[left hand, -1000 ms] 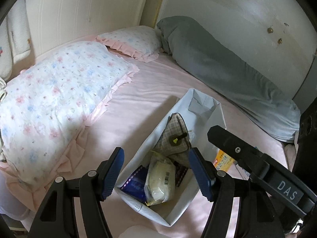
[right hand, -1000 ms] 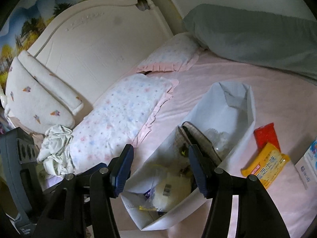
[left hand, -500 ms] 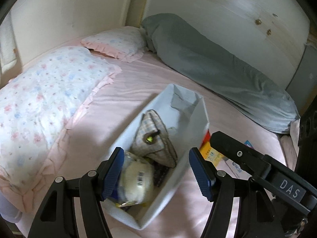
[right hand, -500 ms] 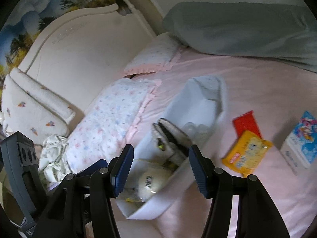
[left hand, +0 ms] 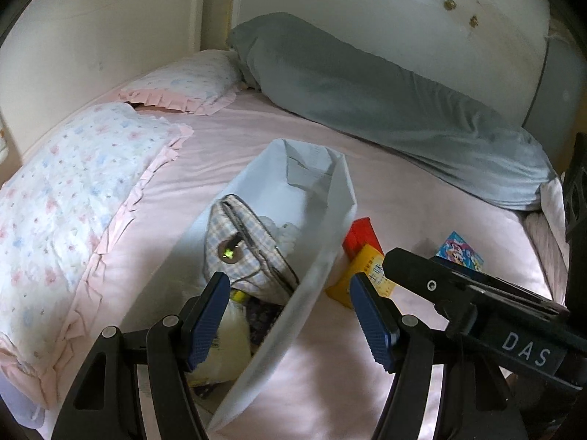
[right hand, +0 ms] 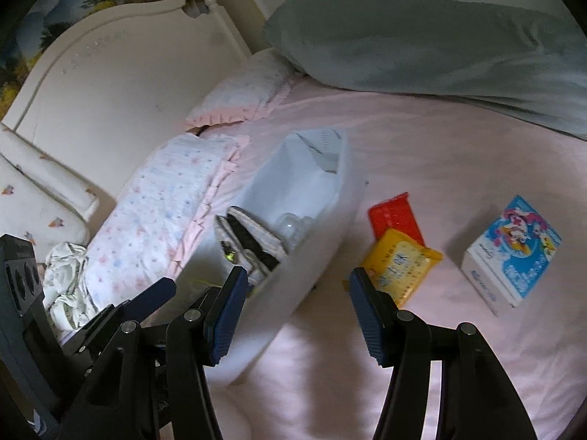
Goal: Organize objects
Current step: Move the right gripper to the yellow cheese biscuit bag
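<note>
A white fabric storage bin [left hand: 330, 212] [right hand: 315, 256] stands on the pink bed. It holds a plaid pouch [left hand: 245, 245] [right hand: 253, 242], a cream packet [left hand: 227, 344] and other small items. A yellow packet [right hand: 400, 267] [left hand: 367, 267], a red packet [right hand: 394, 216] [left hand: 361, 233] and a blue cartoon box [right hand: 513, 256] [left hand: 460, 249] lie on the sheet right of the bin. My left gripper [left hand: 290, 315] is open and empty over the bin's near right wall. My right gripper [right hand: 297, 308] is open and empty, above the bin's near end and the yellow packet.
Two floral pillows [left hand: 73, 198] [left hand: 183, 84] lie left of the bin by the white headboard [right hand: 110, 84]. A long grey bolster [left hand: 385, 102] [right hand: 440, 47] runs along the far wall. Crumpled white cloth [right hand: 69, 275] lies at the bed's left edge.
Both grippers have swung to the right. The bin has slid left in both views, and the packets and the blue box now show more fully. Both grippers stay open.
</note>
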A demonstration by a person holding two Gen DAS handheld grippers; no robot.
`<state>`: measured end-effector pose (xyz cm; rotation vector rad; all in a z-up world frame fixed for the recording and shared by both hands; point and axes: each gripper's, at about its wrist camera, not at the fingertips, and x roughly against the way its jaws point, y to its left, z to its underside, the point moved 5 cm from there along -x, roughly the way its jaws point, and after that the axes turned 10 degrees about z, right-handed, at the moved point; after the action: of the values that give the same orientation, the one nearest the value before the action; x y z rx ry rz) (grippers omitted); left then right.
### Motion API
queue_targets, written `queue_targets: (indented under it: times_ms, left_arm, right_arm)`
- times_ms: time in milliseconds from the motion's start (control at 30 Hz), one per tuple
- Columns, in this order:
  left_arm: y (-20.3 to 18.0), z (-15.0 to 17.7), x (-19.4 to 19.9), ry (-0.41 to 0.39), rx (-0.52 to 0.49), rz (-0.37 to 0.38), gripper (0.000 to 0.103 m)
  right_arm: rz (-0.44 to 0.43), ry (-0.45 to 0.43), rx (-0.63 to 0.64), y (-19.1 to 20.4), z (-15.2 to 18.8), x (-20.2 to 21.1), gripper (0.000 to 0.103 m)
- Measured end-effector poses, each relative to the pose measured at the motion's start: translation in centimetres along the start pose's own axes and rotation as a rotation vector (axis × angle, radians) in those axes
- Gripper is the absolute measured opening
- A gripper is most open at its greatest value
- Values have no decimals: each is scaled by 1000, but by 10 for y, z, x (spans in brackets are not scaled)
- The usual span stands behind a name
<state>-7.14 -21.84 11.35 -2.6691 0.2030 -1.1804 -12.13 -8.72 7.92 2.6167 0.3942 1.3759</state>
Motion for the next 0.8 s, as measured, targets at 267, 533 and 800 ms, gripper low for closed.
queue_targets:
  times_ms: [267, 533, 800]
  left_arm:
    - [-27, -9, 49, -294, -63, -36, 71]
    - [-49, -7, 33, -286, -218, -158, 69]
    - [-42, -1, 0, -103, -172, -117, 69]
  right_arm:
    - [-96, -140, -49, -17, -9, 31, 57]
    - [-33, -247, -71, -25, -12, 57, 72]
    - [98, -35, -174, -64, -3, 0, 72]
